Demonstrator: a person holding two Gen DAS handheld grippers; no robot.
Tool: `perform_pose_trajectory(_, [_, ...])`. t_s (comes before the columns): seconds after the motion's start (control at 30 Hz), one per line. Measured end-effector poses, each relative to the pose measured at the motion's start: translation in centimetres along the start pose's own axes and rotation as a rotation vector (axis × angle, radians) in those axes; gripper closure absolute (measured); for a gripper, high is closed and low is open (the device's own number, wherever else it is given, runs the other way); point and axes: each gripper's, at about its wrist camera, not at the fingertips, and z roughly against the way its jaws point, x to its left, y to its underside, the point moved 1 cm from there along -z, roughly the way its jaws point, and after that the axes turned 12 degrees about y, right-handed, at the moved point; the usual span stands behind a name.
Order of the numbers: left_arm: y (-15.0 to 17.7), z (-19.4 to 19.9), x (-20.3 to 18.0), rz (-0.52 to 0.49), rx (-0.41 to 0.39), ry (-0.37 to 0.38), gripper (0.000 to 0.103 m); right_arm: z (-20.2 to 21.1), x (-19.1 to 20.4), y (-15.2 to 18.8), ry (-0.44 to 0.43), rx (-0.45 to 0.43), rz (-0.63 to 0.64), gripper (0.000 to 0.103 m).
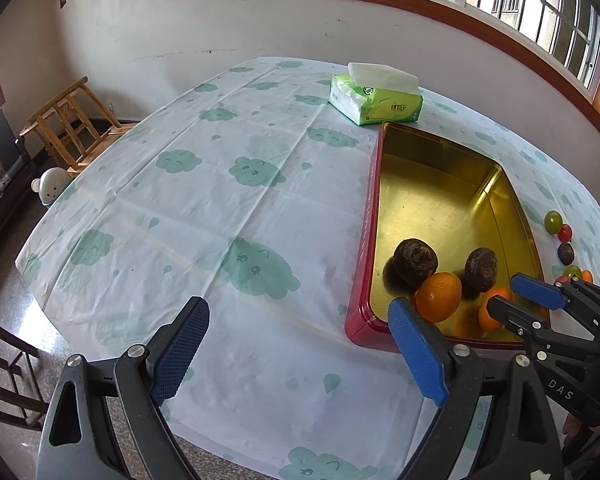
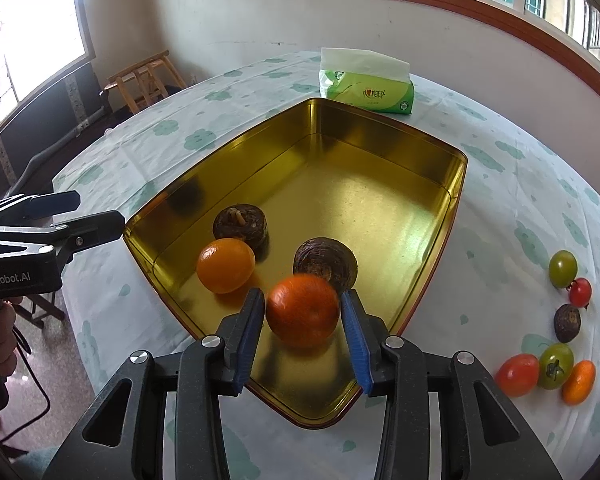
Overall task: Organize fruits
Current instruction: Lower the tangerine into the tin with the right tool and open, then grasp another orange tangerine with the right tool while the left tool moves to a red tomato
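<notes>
A gold tin tray with red outer walls (image 2: 452,208) (image 1: 364,240) sits on the table. In it lie an orange (image 2: 225,265) (image 1: 438,297) and two dark brown fruits (image 2: 241,227) (image 2: 325,265). My right gripper (image 2: 303,300) is open over the tray's near corner; a blurred orange (image 2: 303,310) lies between its fingers with small gaps either side. It also shows in the left wrist view (image 1: 512,294). My left gripper (image 1: 300,332) is open and empty over the cloth, left of the tray.
Loose fruits lie right of the tray: green tomato (image 2: 563,268), red tomatoes (image 2: 517,374), a dark fruit (image 2: 567,322), a small orange (image 2: 579,382). A green tissue pack (image 2: 366,87) stands behind the tray. Wooden stools (image 1: 66,124) stand past the table's left edge.
</notes>
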Motion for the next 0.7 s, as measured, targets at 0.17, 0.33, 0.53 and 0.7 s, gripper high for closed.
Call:
perform_pose_trajectory(0.17, [0.0,0.1,-0.3,-0.01,0.002,-0.001,0.014,0.4,-0.3,0.0,-0.003,-0.013,-0.011,0.06])
perform_pose_trajectory(0.33, [-0.1,0.1,-0.8,-0.018,0.001,0.002,0.014,1.3,-1.3,0.1,-0.012,-0.042,-0.047,0.058])
perform_pose_trajectory(0.53, [-0.1,0.1,-2.3,-0.049,0.001,0.014,0.014,2.9,-3.9,0.7,0.012,-0.085,-0.084,0.053])
perform_pose_trajectory(0.7, [-0.4,0.2,-4.0,-0.078,-0.002,0.033,0.014,4.2,-7.4,2.0,0.058,-0.107,-0.144,0.05])
